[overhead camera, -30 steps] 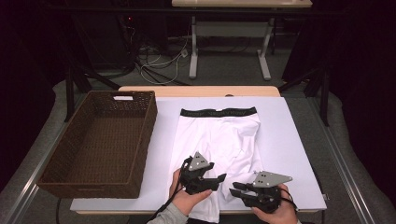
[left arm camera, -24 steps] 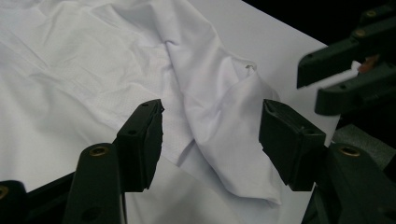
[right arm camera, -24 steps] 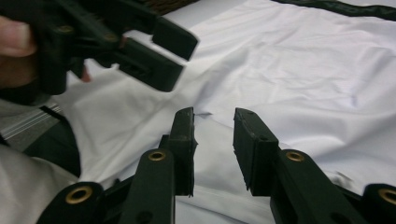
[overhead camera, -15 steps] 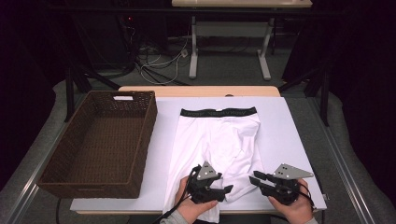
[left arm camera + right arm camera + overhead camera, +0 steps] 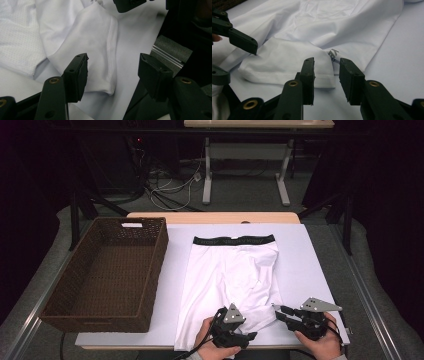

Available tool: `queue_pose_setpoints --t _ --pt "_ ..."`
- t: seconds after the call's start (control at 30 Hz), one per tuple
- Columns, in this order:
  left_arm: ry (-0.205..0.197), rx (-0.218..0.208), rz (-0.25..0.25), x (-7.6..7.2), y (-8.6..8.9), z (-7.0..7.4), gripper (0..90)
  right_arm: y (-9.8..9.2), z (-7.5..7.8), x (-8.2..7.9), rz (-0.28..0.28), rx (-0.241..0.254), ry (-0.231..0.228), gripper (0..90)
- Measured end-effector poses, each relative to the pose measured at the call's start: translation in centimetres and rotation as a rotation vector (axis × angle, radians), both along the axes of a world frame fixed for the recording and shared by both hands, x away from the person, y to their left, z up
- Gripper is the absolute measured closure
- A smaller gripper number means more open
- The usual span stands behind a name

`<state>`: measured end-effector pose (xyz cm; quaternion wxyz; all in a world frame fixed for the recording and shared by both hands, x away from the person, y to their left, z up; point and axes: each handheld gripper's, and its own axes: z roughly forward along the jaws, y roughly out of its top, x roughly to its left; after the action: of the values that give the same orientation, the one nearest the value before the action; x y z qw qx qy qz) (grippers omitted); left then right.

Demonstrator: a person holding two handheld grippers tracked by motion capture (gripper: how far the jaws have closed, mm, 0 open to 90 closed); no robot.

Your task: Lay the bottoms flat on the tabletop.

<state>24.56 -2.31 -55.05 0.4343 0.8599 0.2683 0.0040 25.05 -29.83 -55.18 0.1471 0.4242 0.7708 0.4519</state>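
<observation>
Both your left tongs (image 5: 248, 336) and right tongs (image 5: 278, 310) stand apart and empty, the right having just widened, flanking the folded leg hem of the white shorts (image 5: 232, 275) spread flat on the tabletop (image 5: 310, 265) beside the basket (image 5: 107, 270), likely poised to pinch that hem's corners.

On the worktop (image 5: 305, 265) there is one pair of white shorts (image 5: 235, 280), lying in the middle. There is one brown wicker basket (image 5: 65, 305) along the left edge. Two grippers are at the near edge: one left gripper (image 5: 250, 336) and one right gripper (image 5: 278, 309). Each gripper has two black jaws.
</observation>
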Motion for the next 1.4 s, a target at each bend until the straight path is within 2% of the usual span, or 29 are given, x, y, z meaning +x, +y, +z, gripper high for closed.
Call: queue_pose_setpoints --t 0.03,0.1,0.13,0.17,0.3,0.33,0.4,0.47,0.5,0.6,0.63,0.73,0.77,0.83,0.87,0.97,1.07,1.2,1.4 --pt "-0.002 0.014 -0.003 0.0 0.0 -0.1 41.7 0.1 -0.1 0.1 0.002 -0.012 0.002 65.2" --pt "-0.010 0.027 -0.001 0.0 0.0 -0.3 43.1 0.3 -0.3 0.4 0.007 -0.014 0.029 64.6" --pt "-0.008 0.037 0.000 0.0 0.0 -0.5 43.5 0.5 -0.5 0.6 0.007 -0.010 0.023 64.1" --pt "-0.013 0.043 -0.001 0.0 0.1 -0.6 44.0 0.6 -0.6 0.7 0.005 -0.008 0.036 63.8" --pt "-0.004 0.069 0.000 0.0 0.4 -1.1 45.5 1.2 -1.1 1.1 0.019 -0.028 0.067 64.5" --pt "-0.008 0.059 0.008 -0.1 0.5 -1.2 46.7 1.3 -1.2 1.1 0.017 -0.037 0.069 66.9" --pt "-0.029 0.065 0.011 -0.1 0.6 -1.3 50.6 1.3 -1.1 1.0 0.015 -0.046 0.083 77.2" --pt "-0.060 0.088 0.012 -0.2 0.6 -1.2 57.6 1.2 -0.7 0.8 0.006 -0.037 0.120 87.2" --pt "-0.069 0.099 0.005 -0.3 0.6 -1.2 60.7 1.2 -0.6 0.6 -0.001 -0.038 0.137 89.4" --pt "-0.113 0.119 -0.005 -0.6 0.4 -1.3 71.3 1.0 0.0 0.1 -0.005 -0.038 0.138 90.0" --pt "-0.109 0.122 -0.011 -0.6 0.4 -1.3 74.3 0.9 0.4 -0.2 -0.013 -0.035 0.151 90.0" --pt "-0.092 0.123 -0.035 -0.5 0.3 -1.1 85.6 0.4 1.4 -1.0 -0.021 -0.029 0.137 90.0" --pt "-0.081 0.124 -0.039 -0.5 0.2 -1.1 87.4 0.3 1.9 -1.3 -0.022 -0.018 0.149 90.0" --pt "-0.076 0.132 -0.050 -0.4 0.1 -0.9 88.1 -0.1 2.7 -1.8 -0.025 -0.024 0.142 90.0" --pt "-0.062 0.122 -0.056 -0.5 0.1 -0.7 88.3 -0.3 3.2 -1.9 -0.023 -0.044 0.132 90.0" --pt "-0.047 0.066 -0.062 -0.6 0.3 0.2 88.5 -0.8 4.7 -2.6 -0.037 -0.052 0.124 90.0" --pt "-0.037 0.034 -0.068 -0.5 0.6 1.2 88.6 -1.3 5.5 -3.1 -0.027 -0.039 0.135 90.0" --pt "-0.037 -0.016 -0.061 -0.3 0.9 2.4 88.6 -0.7 4.3 -2.9 -0.022 -0.060 0.137 89.2" --pt "-0.048 -0.078 -0.034 0.7 1.1 4.5 88.6 0.4 2.5 -2.4 -0.015 -0.094 0.073 74.2"
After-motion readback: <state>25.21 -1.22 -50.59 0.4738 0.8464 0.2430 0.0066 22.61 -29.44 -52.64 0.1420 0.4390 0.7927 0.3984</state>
